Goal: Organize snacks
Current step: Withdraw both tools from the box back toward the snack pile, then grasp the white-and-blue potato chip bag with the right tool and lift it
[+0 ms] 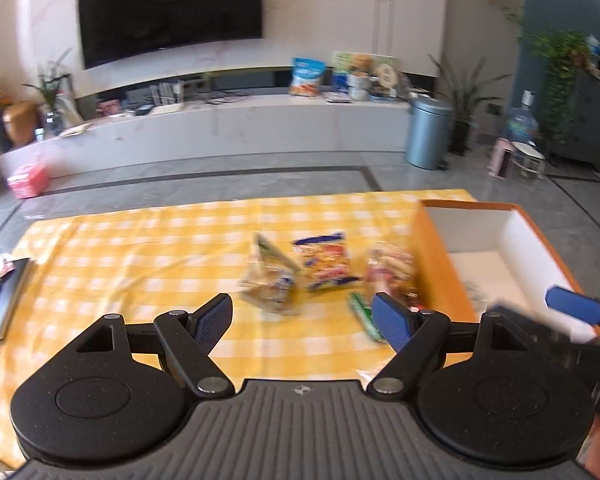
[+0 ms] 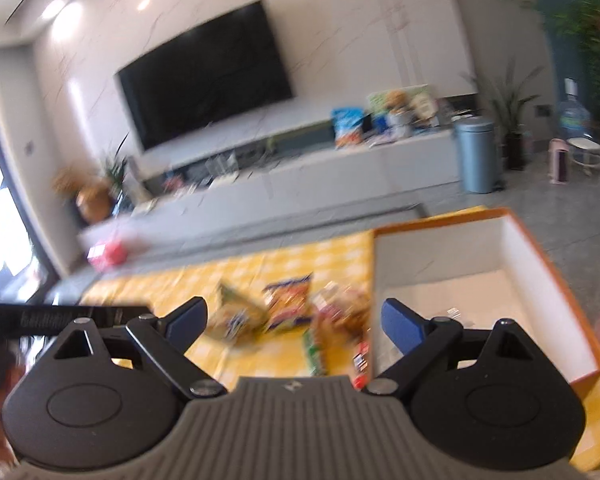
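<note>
The left tongs [image 1: 302, 322] stood wide open with nothing between the blue pads, held above the yellow checked tabletop [image 1: 140, 256] and touching none of the goods. The right tongs [image 2: 294, 322] were likewise spread wide and empty; one blue pad [image 1: 576, 308] of theirs showed at the right edge of the left view, over the box. Four snack items lay close together on the cloth, just left of the box: a clear bag with green label [image 1: 270, 280], an orange and blue packet [image 1: 326, 260], a reddish clear bag [image 1: 392, 270] nearest the box wall, and a green stick pack [image 1: 364, 316] in front of them. The orange-walled box [image 1: 432, 264] sat at the right end of the tabletop, its white interior holding only a small clear item, too blurred to identify. Both views were smeared.
</note>
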{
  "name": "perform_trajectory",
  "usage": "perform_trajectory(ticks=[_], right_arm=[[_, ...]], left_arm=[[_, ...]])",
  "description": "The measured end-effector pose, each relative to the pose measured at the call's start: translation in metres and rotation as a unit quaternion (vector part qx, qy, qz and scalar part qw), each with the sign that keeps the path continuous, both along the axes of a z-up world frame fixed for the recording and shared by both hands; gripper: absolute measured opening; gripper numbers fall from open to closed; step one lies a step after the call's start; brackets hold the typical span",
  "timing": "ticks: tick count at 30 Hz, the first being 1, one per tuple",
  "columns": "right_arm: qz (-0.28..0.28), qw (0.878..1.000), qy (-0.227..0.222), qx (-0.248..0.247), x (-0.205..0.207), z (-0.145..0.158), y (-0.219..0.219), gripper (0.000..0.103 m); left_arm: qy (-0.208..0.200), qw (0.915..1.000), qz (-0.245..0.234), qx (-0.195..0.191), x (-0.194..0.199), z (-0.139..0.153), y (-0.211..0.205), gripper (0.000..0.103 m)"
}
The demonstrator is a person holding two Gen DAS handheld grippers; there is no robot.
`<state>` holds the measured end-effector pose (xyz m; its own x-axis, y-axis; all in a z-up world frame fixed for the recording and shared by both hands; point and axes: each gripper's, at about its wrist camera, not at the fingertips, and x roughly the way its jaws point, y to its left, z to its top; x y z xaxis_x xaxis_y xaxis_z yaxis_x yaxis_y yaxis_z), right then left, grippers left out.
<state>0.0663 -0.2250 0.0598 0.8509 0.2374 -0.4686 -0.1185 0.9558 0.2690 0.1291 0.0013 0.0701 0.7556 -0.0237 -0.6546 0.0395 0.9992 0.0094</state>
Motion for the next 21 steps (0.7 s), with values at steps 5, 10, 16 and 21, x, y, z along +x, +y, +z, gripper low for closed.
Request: perform_trajectory(ticks=[5,10,16,21], right_arm=[[0.029,0.998,0.014,-0.053,0.009,-0.009,0.040,0.092],[0.034,0.997,0.035,-0.055,0.029,-0.026,0.054,0.092],[0.020,0.996,0.076,-0.042,0.062,-0.048,0.068,0.090],[0.024,0.993,0.112,0.003,0.095,-0.062,0.074,0.090]], left_arm=[[0.007,0.9994,0.030,-0.016,0.010,-0.013,0.031,0.093],[0.011,0.9989,0.044,-0.012,0.023,-0.032,0.052,0.093],[0.029,0.9982,0.052,-0.006,0.040,-0.069,0.071,0.093],[0.056,0.9949,0.065,-0.052,0.055,-0.102,0.101,0.093]])
